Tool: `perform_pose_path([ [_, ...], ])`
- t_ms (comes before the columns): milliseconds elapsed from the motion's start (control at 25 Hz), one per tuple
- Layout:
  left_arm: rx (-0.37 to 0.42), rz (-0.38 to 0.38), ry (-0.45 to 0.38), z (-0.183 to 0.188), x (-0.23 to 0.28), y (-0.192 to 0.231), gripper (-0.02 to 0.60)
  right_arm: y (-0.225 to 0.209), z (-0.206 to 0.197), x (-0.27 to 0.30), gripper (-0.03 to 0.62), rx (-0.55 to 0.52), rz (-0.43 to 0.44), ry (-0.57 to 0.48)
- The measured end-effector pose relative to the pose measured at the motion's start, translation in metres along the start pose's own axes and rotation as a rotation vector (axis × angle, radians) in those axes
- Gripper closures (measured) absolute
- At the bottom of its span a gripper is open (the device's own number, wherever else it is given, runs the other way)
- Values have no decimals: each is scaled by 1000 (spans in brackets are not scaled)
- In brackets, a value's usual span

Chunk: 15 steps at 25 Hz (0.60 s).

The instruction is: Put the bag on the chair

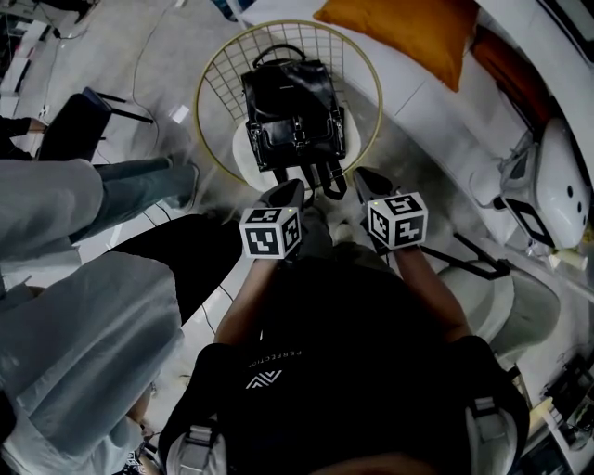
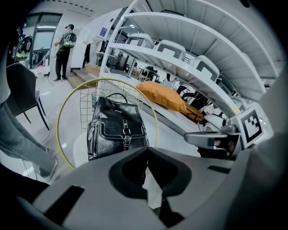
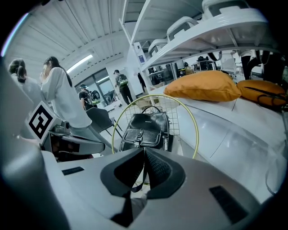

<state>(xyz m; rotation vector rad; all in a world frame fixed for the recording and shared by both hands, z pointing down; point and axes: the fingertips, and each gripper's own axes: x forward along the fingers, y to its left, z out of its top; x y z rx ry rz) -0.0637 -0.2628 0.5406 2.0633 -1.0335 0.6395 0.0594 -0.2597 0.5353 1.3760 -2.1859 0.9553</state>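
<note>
A black leather bag [image 1: 292, 111] stands upright on the white seat of a chair with a round yellow wire back [image 1: 197, 102]. Its straps [image 1: 327, 181] hang over the seat's front edge. My left gripper [image 1: 295, 188] is shut just in front of the seat, left of the straps. To their right, at the same height, my right gripper [image 1: 360, 176] is also shut. In the left gripper view the bag [image 2: 118, 130] is beyond the closed jaws [image 2: 146, 150]. The right gripper view shows the bag [image 3: 145, 128] past its closed jaws [image 3: 144, 150], with a dark strap hanging below the tips.
An orange cushion [image 1: 404, 28] lies on the long white bench behind the chair. A black chair [image 1: 74, 121] and a person in light trousers [image 1: 56, 199] are at the left. White machines [image 1: 557, 176] crowd the right side.
</note>
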Motion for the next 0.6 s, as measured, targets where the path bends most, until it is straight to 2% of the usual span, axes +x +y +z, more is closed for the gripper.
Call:
perform_pose_path([
  [600,17,13,24,-23,-14,-12,571,4,-10,-11,554,14,16,-12],
])
